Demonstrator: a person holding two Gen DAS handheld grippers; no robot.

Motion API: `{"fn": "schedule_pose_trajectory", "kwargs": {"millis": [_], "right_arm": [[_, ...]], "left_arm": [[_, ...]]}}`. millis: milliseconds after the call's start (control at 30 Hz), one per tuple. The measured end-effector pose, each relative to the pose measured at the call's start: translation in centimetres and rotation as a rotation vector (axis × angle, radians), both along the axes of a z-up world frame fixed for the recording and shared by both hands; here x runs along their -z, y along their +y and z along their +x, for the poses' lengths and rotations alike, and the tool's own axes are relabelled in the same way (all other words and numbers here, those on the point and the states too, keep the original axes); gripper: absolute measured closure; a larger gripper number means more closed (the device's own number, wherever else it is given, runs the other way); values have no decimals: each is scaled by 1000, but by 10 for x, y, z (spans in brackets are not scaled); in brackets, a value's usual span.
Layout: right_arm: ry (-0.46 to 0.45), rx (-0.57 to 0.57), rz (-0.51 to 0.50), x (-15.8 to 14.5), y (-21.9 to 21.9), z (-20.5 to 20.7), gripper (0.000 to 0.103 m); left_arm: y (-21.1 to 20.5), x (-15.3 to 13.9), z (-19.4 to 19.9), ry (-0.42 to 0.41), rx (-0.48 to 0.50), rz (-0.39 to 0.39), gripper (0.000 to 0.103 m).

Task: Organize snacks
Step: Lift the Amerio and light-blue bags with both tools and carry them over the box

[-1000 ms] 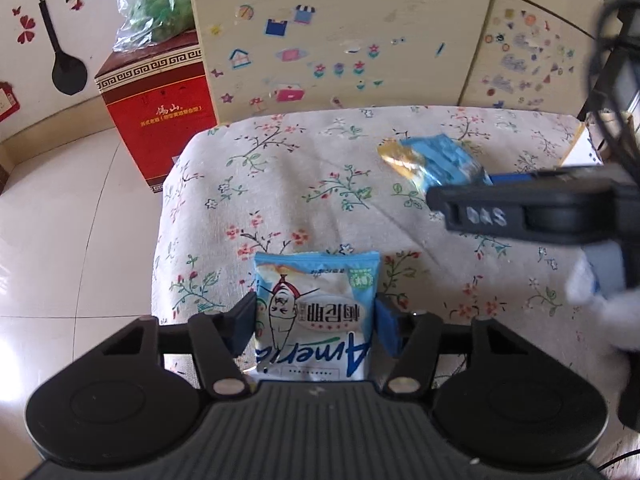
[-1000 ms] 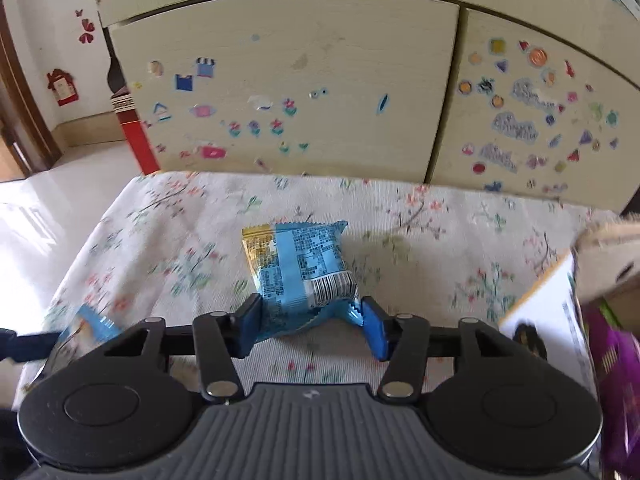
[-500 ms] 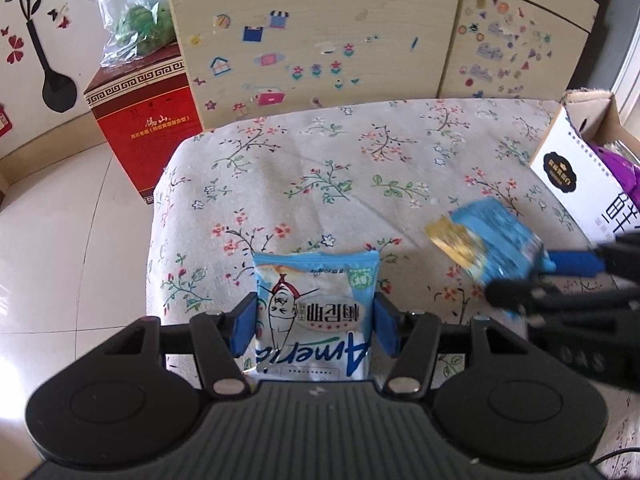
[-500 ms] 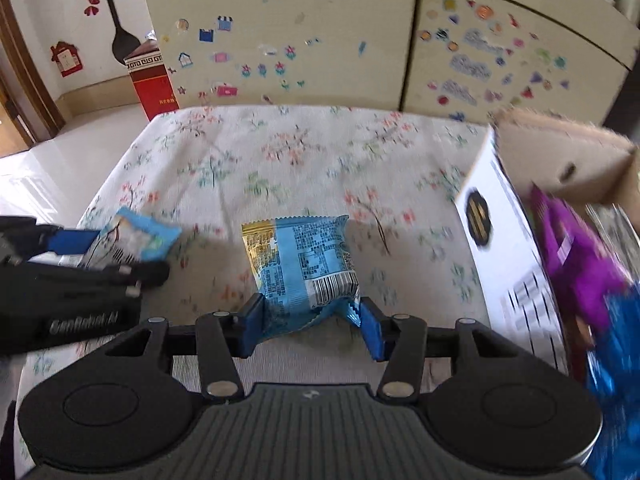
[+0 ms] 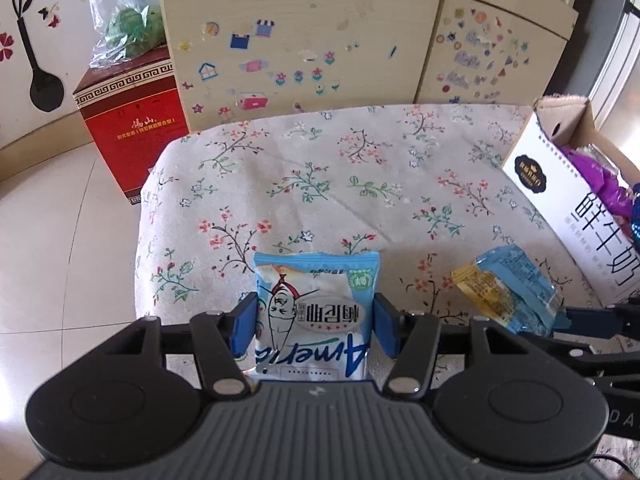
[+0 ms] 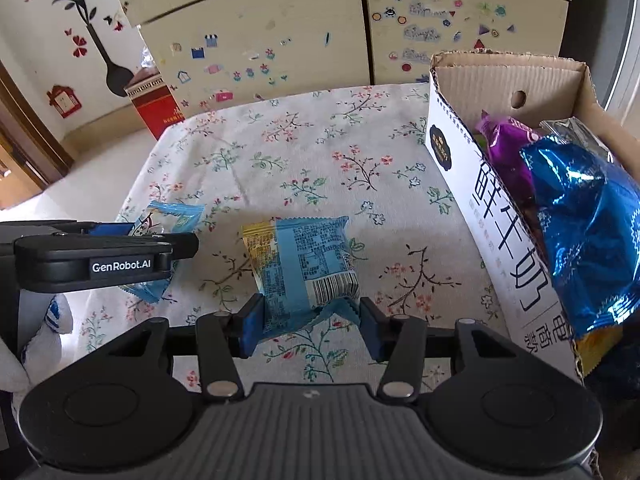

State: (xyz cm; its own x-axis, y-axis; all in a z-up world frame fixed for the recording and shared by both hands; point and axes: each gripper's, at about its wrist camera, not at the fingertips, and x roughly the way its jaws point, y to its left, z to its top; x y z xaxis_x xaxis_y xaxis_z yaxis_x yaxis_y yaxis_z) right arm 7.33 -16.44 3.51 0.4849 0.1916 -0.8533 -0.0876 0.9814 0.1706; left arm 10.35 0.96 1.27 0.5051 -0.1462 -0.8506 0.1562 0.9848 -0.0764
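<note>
Blue pads of the left hand-held gripper [image 5: 314, 328] pinch a pale blue and white snack packet with a cartoon figure [image 5: 316, 312] by its 2 side edges, above the near edge of the floral-cloth surface [image 5: 320, 184]. The right hand-held gripper [image 6: 310, 326] is clamped on a blue and yellow foil snack packet with a barcode [image 6: 300, 264], its pads pressing the crumpled lower end, with the packet raised over the cloth. In the right wrist view the left hand-held gripper's black body sits at the left edge, its packet poking out beyond it. To the right of the held barcode packet stands an open white cardboard box with large dark characters on its side [image 6: 500, 216], holding a purple wrapper [image 6: 508, 152] and a shiny blue foil bag [image 6: 588, 224]. Behind the surface stands a pale wooden cabinet covered in stickers [image 5: 304, 44], with a red carton [image 5: 132, 128] on the floor beside it.
</note>
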Motion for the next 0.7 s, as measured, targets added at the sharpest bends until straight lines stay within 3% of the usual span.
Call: {"fn": "schedule_pose_trajectory", "kwargs": {"millis": [700], "right_arm": [[-92, -44, 39, -24, 5, -3, 47]], "left_arm": [[3, -26, 3, -47, -46, -64, 45]]}}
